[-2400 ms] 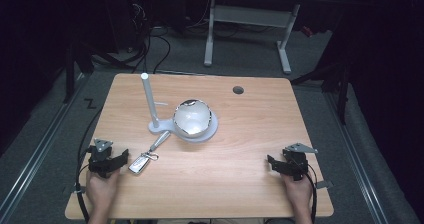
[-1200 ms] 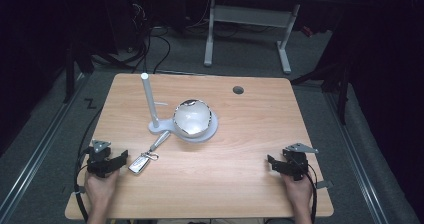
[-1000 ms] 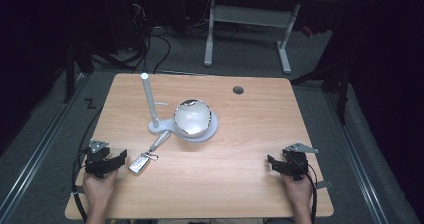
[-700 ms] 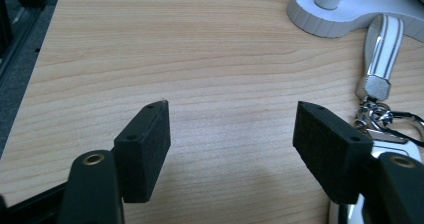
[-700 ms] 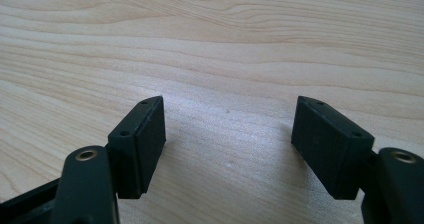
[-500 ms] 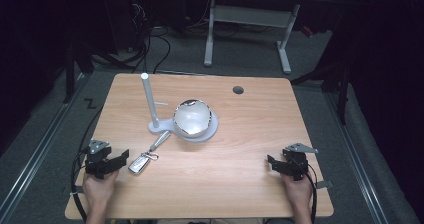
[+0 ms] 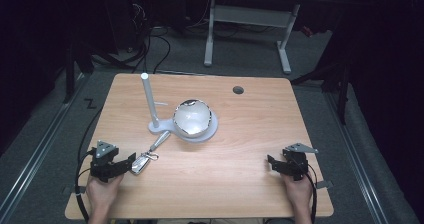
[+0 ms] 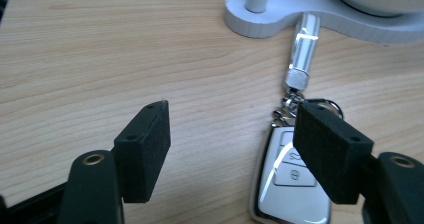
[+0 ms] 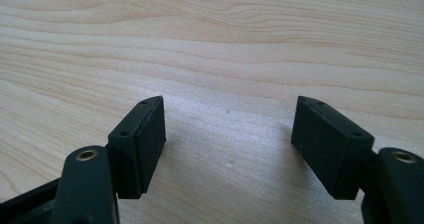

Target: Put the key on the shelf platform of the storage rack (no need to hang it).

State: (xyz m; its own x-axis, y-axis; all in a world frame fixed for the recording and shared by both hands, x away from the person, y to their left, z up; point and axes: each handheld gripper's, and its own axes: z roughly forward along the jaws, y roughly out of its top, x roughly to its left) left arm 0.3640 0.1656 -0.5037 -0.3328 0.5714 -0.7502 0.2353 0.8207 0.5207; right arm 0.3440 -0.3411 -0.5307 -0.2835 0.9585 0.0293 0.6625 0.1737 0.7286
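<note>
While the left gripper (image 7: 131, 162) rests low at the near left of the wooden table (image 7: 240, 184), its jaws stand spread wide, having just been opening, and nothing is pinched between them. In the left gripper view the car key fob (image 8: 292, 184) lies flat on the wood, partly under the right-hand jaw rather than in the gap, and the pads do not press on it. A short metal strap (image 8: 304, 49) runs from the fob's ring toward the far side, and its tip reaches the edge of the white stand base (image 8: 280, 21). In the high view the fob (image 7: 142, 163) sits just beside the left gripper's tips, near of the white stand (image 7: 165, 126), which carries an upright post (image 7: 149, 101) and a rounded white bowl (image 7: 192, 119). The right gripper (image 7: 271, 163) rests at the near right, well apart from the fob. Its jaws too stand spread, with bare wood between them.
</note>
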